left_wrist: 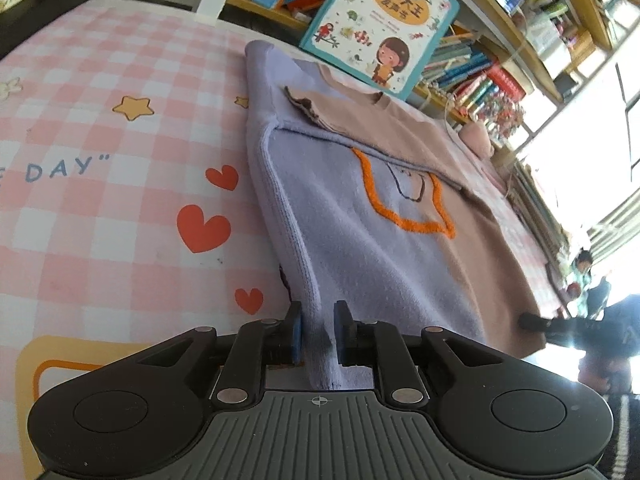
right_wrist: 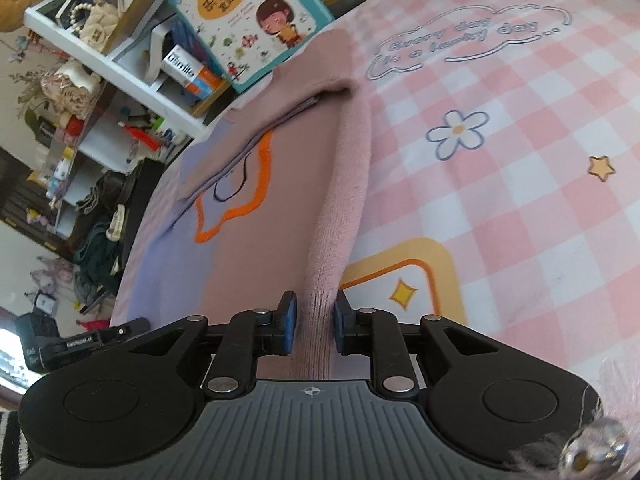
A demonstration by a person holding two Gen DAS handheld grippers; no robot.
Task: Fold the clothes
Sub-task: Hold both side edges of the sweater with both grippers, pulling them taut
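A soft sweater [left_wrist: 360, 216] is spread flat on a pink checked sheet [left_wrist: 100, 208], w/ the bottom edge lifted a bit at both corners. It is made of 2 colours: light purple on one side, dusty pink on the other. An orange fuzzy outline [left_wrist: 404, 204] is stitched across the middle, w/ a thin dark line inside it. The sleeves are folded in over the top part. The ribbed hem is seen at both bottom corners.

The purple corner is pinched by the left gripper [left_wrist: 317, 332], blue pads pressed on the cloth. The pink corner [right_wrist: 320, 292] is pinched the same way by the right gripper [right_wrist: 314, 322].

Red hearts, a star & a flower [right_wrist: 458, 132] are printed on the sheet. A picture book [left_wrist: 380, 20] is propped up just behind the sweater, in front of full shelves [left_wrist: 500, 80].
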